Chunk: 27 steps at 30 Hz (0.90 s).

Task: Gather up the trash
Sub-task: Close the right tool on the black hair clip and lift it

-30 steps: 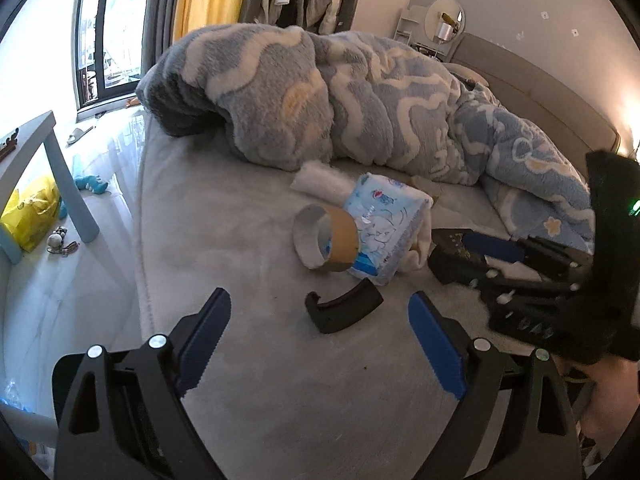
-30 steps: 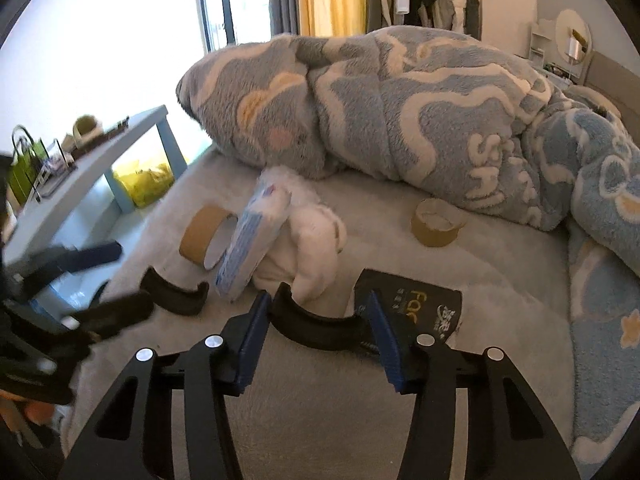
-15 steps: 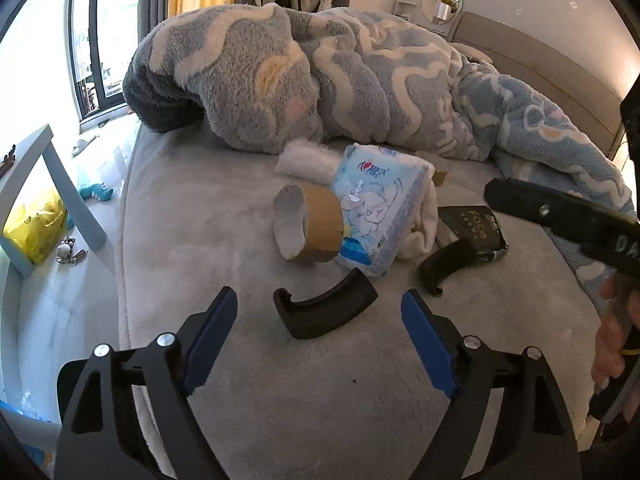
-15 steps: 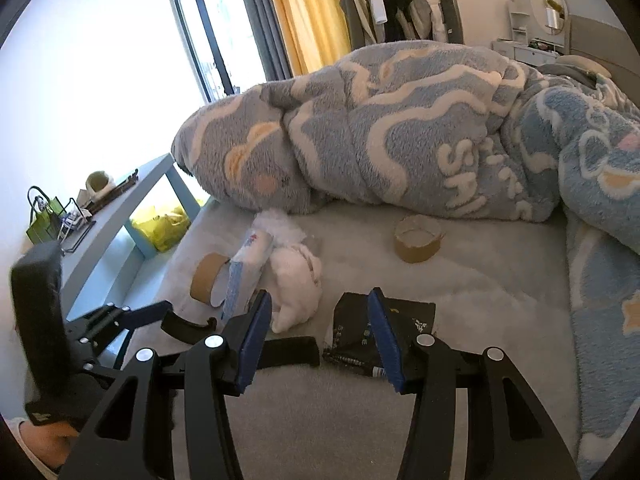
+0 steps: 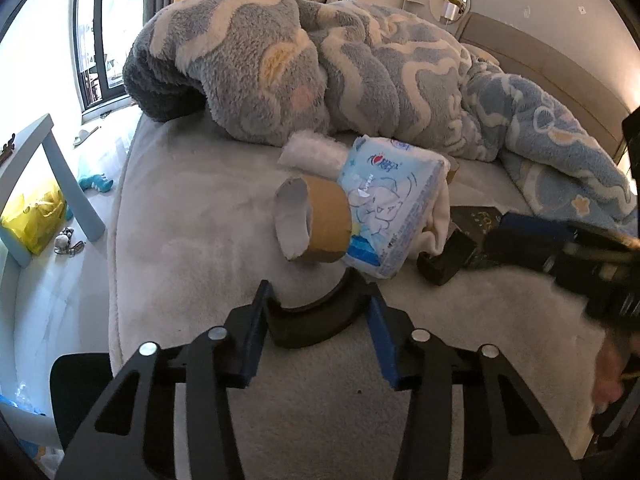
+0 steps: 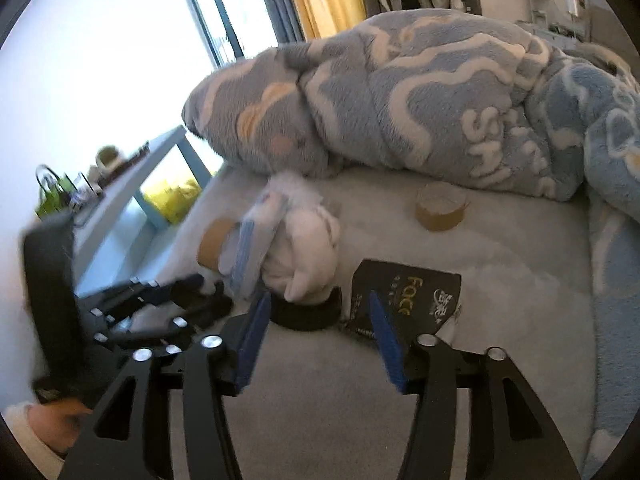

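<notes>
On the grey bed, a curved black plastic piece (image 5: pixel 316 316) lies between the blue pads of my left gripper (image 5: pixel 318 320), whose jaws have closed in on its two ends. A second curved black piece (image 6: pixel 306 314) lies by my right gripper (image 6: pixel 316 320), which is part open, with the piece near its left pad. That piece also shows in the left wrist view (image 5: pixel 444 260). A brown tape roll (image 5: pixel 316 220), a blue tissue pack (image 5: pixel 390 216) and a black packet (image 6: pixel 406 292) lie just beyond.
A white cloth (image 6: pixel 308 248) sits under the tissue pack. Another brown tape roll (image 6: pixel 440 208) lies farther back. A big blue-grey blanket (image 5: pixel 320 68) covers the far bed. A light blue table (image 5: pixel 48 160) and a yellow bag (image 5: pixel 34 220) stand left, off the bed.
My left gripper moved forward and narrowed around the near black piece. My right gripper dropped back toward the other black piece and the packet.
</notes>
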Tool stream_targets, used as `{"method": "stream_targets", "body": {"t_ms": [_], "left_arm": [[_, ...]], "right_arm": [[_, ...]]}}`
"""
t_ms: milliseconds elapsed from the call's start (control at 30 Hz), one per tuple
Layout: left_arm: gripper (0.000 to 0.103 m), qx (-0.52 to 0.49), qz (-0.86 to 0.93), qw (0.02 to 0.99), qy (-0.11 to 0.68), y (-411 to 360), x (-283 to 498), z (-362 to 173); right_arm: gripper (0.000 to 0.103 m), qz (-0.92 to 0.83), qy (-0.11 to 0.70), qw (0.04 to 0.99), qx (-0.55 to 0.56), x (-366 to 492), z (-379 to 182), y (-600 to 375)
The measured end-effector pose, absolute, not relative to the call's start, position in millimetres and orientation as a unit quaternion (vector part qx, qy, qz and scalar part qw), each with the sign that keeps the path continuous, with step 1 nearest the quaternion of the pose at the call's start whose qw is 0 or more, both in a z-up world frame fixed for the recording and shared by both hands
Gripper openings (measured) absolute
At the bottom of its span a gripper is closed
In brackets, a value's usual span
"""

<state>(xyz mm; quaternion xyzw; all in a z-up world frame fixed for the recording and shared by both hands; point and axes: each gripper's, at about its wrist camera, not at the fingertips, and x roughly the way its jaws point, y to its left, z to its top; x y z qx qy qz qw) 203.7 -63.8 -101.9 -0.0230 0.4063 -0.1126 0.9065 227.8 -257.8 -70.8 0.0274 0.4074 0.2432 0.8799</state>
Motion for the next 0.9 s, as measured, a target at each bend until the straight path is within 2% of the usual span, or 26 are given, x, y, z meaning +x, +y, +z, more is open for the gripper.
{"method": "stream_targets", "body": {"t_ms": [733, 867, 900], "left_arm": [[0.045, -0.064, -0.126, 0.913, 0.383, -34.7, 193.2, -79.4], [0.045, -0.067, -0.124, 0.914, 0.38, -27.2, 191.8, -75.6], [0.045, -0.068, -0.123, 0.914, 0.38, -25.6, 191.6, -74.8]], "right_arm": [[0.064, 0.234, 0.438, 0.868, -0.003, 236.5, -93.3, -226.4], [0.055, 0.22, 0.437, 0.872, -0.022, 237.3, -95.7, -221.4], [0.05, 0.216, 0.437, 0.873, -0.028, 237.2, -95.7, -220.1]]}}
